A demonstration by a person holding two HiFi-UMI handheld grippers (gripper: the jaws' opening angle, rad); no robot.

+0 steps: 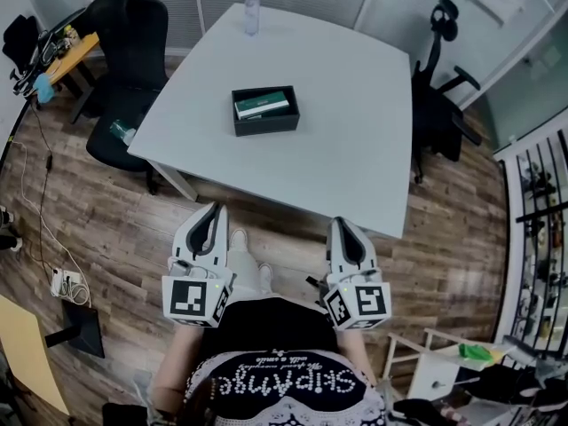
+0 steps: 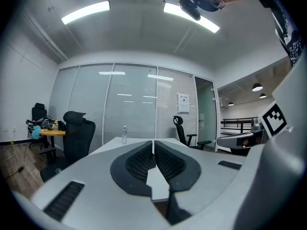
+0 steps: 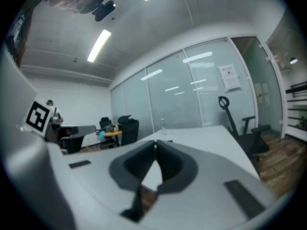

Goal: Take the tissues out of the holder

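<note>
Your left gripper (image 1: 211, 209) has its two jaws pressed together, and nothing is between them. Your right gripper (image 1: 343, 224) is the same: jaws together, holding nothing. Both point forward at the white desk (image 1: 355, 105), and both are close to its near edge.

The black holder (image 1: 266, 125) sits on the desk ahead of both grippers, well apart from them. It lies between the two lines they point along, a bit more to the left gripper's side. The tissues (image 1: 263, 105) (a green and white pack) lie flat inside the holder.

Far past the holder, at the desk's back edge, a water bottle (image 1: 252, 12) stands upright. A black office chair (image 1: 133, 51) stands off to the left of your left gripper, and another chair (image 1: 441, 96) stands off to the right of your right gripper.
</note>
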